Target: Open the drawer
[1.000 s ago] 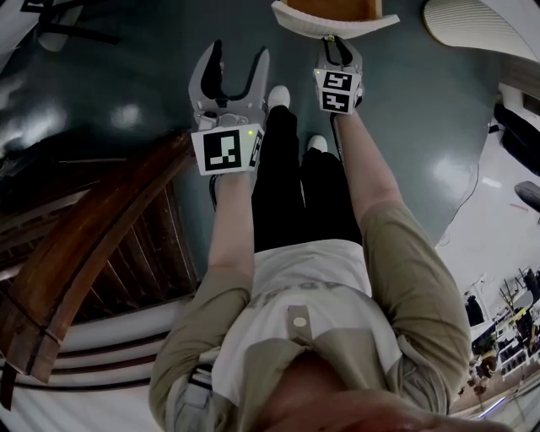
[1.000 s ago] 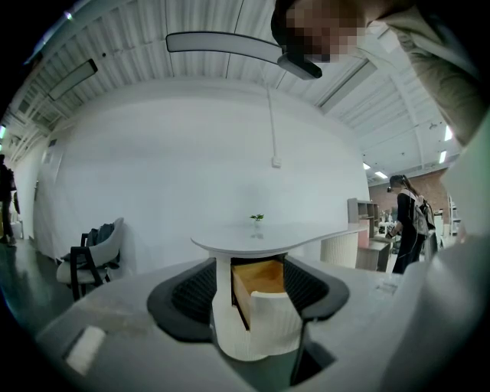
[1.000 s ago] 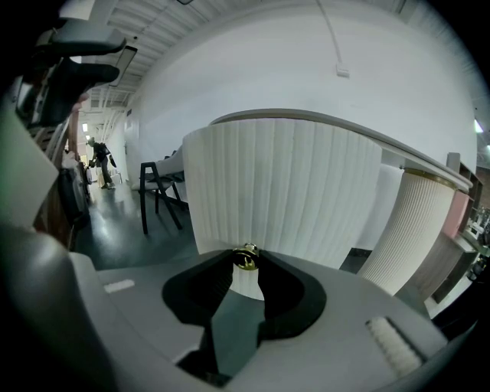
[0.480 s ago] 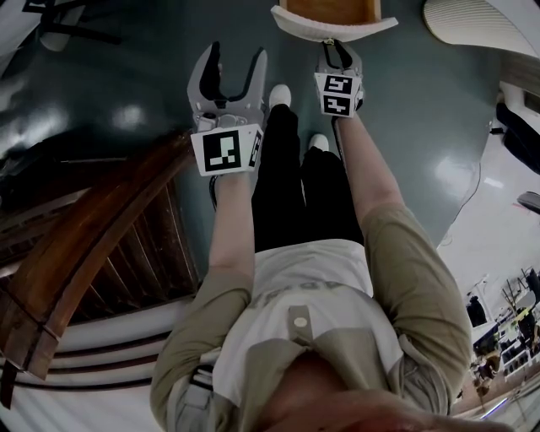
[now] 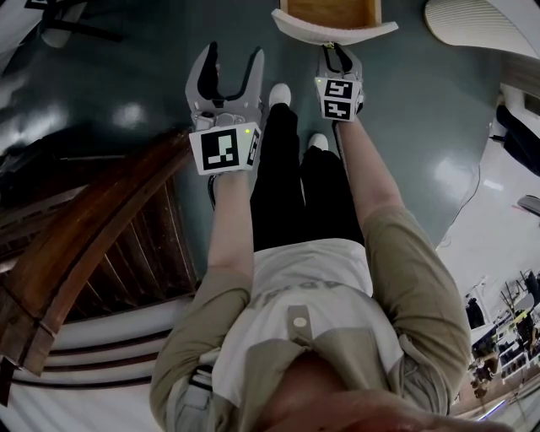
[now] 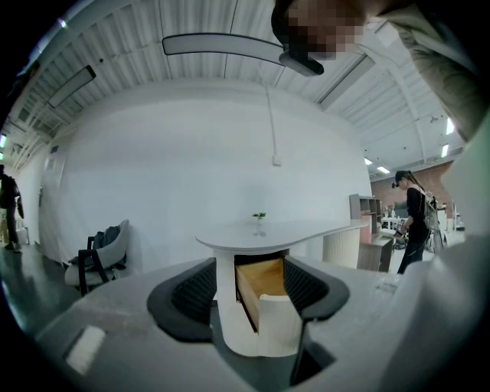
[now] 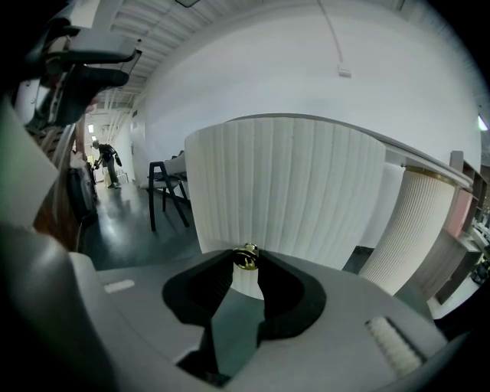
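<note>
Right claw [image 7: 246,260] pinches the knob [image 7: 246,256] of the part-open drawer [image 5: 331,12], dead ahead; the pull runs back toward the person. Left claw [image 5: 232,55] gapes empty alongside.

Glossy dark floor [image 5: 422,101], white wall [image 6: 176,168] — a chair [image 6: 103,256] stands near it.

Office lounge: white table [image 6: 306,228], chair [image 6: 106,246]

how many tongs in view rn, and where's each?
2. Left tongs: open and empty, over the floor. Right tongs: shut on the brass knob of the pulled-out drawer. Neither is hidden.
</note>
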Tool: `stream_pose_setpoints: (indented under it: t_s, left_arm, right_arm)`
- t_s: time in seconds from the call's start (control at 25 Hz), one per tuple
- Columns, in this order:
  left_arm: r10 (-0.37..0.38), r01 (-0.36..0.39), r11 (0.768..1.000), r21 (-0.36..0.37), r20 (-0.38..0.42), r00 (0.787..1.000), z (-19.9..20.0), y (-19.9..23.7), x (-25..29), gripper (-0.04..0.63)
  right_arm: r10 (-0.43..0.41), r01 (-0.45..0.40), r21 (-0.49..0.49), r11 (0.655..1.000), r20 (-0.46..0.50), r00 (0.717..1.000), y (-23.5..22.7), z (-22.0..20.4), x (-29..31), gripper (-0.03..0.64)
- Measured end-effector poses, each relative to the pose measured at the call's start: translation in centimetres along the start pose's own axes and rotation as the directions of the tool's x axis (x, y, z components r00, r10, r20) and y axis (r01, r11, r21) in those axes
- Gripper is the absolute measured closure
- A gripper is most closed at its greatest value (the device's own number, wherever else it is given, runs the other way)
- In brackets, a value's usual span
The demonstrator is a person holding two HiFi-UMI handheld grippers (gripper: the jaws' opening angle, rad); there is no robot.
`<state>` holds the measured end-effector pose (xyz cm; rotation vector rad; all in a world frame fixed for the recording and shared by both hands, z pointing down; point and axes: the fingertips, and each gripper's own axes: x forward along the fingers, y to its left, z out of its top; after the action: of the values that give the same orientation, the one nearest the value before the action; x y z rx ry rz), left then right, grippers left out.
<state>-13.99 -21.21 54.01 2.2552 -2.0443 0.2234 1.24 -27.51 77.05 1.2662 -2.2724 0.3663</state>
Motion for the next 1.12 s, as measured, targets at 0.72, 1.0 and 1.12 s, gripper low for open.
stream_pose_setpoints:
  t_s: [0.72,1.0,1.12]
  left_arm:
    - [0.005,-0.005,1.0,-0.008,-0.014,1.0,-0.4,-0.2,0.3,0.319]
    - [0.006,-0.006,1.0,-0.013,-0.022,1.0,-0.6,-0.1,0.2,0.319]
    - [0.009,-0.01,1.0,-0.014,-0.021,1.0,-0.6,0.0,0.2,0.319]
  right_arm:
    - [-0.002,0.002,0.013,1.0,0.011,1.0,-0.1,-0.1,-0.8,0.511]
    - [-0.009,0.009,0.011,1.0,0.023,1.0,-0.2,0.2,-1.1,0.511]
    - [-0.008,0.008,0.004,1.0,0.031,0.999,-0.3,0.3,-1.1,0.511]
